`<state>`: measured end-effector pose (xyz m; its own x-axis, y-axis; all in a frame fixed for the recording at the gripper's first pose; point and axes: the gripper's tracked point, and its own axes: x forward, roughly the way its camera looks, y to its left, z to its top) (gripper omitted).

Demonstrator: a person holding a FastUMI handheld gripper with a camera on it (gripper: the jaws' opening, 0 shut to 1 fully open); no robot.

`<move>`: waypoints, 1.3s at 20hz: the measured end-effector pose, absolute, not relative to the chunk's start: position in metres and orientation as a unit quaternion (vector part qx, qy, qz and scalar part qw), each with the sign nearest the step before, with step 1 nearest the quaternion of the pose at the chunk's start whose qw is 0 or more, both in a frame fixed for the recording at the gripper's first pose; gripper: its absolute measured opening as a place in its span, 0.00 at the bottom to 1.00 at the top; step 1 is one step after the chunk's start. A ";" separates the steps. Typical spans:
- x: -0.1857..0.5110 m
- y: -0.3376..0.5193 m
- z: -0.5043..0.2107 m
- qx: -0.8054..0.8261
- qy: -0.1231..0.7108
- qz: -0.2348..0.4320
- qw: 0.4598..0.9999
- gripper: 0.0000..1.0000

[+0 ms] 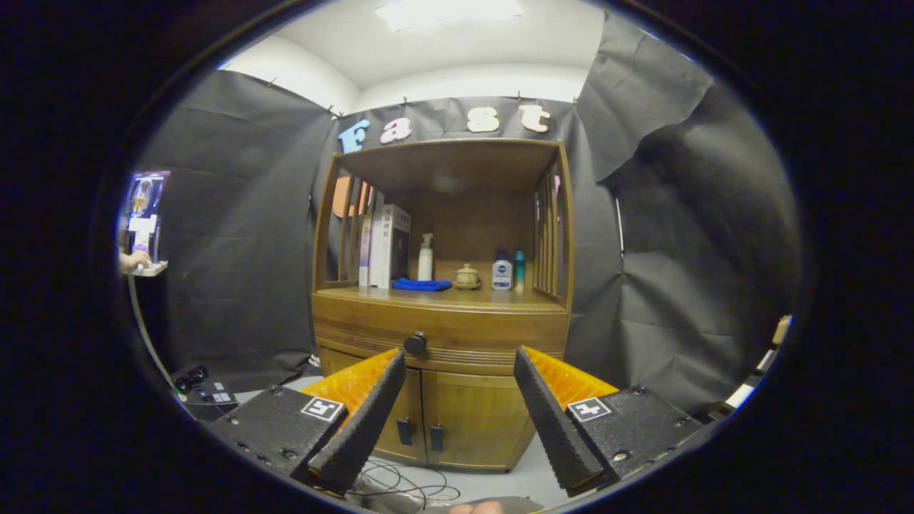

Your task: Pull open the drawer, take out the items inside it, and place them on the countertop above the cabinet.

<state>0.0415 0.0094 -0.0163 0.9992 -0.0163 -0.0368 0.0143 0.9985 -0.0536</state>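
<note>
The wooden cabinet (440,300) stands ahead at 12 o'clock, its drawer (457,334) closed below the countertop (457,296), so the opening step is, I judge, not yet begun. The gripper (459,360) holds its 2 fingers spread wide and empty. The dark knob (415,344) sits just beyond the left fingertip at 11 o'clock; the next move calls for advancing, centring and closing on it.
</note>
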 end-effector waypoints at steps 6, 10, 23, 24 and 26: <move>0.101 0.051 -0.005 -0.043 0.009 0.018 0.999 0.99; 0.153 0.066 -0.015 -0.023 0.030 0.016 0.999 0.99; 0.292 0.081 -0.113 -0.042 0.144 -0.029 0.988 0.94; 0.291 0.080 -0.116 -0.045 0.147 -0.031 0.988 0.89; 0.297 0.079 -0.120 -0.042 0.150 -0.040 0.987 0.78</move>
